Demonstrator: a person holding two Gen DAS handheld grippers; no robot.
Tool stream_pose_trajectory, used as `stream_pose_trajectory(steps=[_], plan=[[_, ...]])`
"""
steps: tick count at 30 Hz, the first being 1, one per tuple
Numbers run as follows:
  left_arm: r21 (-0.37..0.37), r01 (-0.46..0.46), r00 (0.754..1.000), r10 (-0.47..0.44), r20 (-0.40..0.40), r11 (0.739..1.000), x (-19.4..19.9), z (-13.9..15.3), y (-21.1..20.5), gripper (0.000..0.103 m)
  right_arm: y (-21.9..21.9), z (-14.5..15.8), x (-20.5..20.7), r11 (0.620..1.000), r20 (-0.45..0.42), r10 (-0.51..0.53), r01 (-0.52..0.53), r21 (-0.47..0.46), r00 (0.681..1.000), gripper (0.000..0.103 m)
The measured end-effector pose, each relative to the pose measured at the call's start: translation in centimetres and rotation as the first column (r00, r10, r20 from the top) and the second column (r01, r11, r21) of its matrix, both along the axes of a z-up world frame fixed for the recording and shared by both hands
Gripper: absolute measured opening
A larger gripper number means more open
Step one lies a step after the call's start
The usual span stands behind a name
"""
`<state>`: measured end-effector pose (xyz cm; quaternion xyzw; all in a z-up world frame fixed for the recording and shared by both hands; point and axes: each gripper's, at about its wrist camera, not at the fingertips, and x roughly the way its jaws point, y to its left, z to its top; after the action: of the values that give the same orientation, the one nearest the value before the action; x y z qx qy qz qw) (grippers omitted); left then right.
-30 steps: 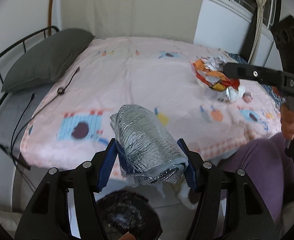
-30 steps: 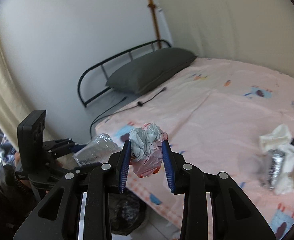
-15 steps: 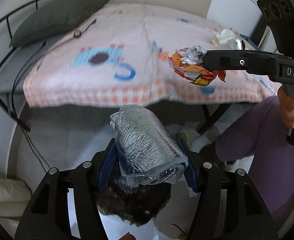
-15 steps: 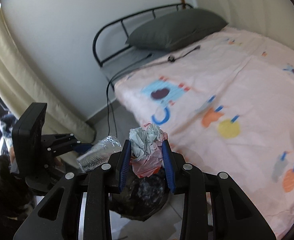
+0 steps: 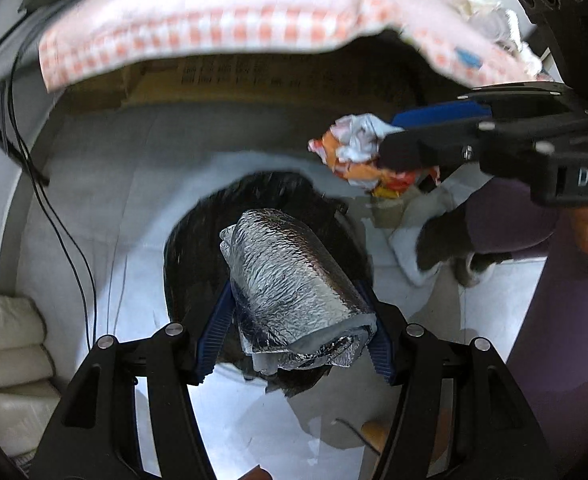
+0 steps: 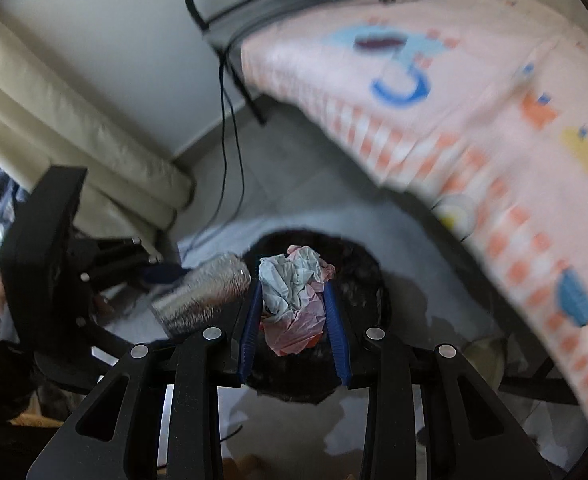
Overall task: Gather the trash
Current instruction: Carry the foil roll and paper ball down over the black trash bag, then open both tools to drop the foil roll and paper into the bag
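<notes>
My left gripper is shut on a crumpled roll of silver foil wrap, held right above the black-lined trash bin on the floor. My right gripper is shut on a crumpled pink, white and orange wrapper, also over the black bin. From the left wrist view the right gripper comes in from the right with the wrapper near the bin's far rim. In the right wrist view the foil roll and the left gripper show at the left.
The bed with its pink printed sheet overhangs the floor beside the bin. More trash lies on the bed's far corner. A black cable hangs down the wall. Cream cushions sit at the left. A person's purple-clad leg is at the right.
Both grippers have come down from over the bed to just above the bin, tilting steeply downward. Each keeps its piece of trash. The bin now fills the middle of both views.
</notes>
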<state>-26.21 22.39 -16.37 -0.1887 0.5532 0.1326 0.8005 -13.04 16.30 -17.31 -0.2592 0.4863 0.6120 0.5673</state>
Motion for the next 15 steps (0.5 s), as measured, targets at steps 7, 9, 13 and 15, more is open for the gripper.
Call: stream_pose_trajectory(steps=[7, 9, 13, 15], plan=[[-0.036, -0.036, 0.995, 0.032, -0.096, 0.999, -0.4, -4.2, 0.7, 0.061, 1.0, -4.3, -1.9, 0.988, 0.087, 0.085, -0.072, -0.135, 0.993, 0.030], [-0.063, -0.062, 0.992, 0.055, -0.115, 0.996, -0.7, -5.4, 0.8, 0.061, 0.7, -4.8, -1.9, 0.986, 0.091, 0.095, -0.081, -0.147, 0.991, 0.030], [-0.085, -0.078, 0.987, 0.065, -0.150, 0.993, -0.7, -6.9, 0.8, 0.061, 0.6, -5.3, -1.7, 0.986, 0.075, 0.091, -0.079, -0.150, 0.993, 0.030], [-0.096, -0.085, 0.985, 0.069, -0.157, 0.992, -0.6, -7.2, 0.8, 0.070, 0.7, -5.3, -1.6, 0.986, 0.063, 0.088, -0.078, -0.145, 0.994, 0.032]])
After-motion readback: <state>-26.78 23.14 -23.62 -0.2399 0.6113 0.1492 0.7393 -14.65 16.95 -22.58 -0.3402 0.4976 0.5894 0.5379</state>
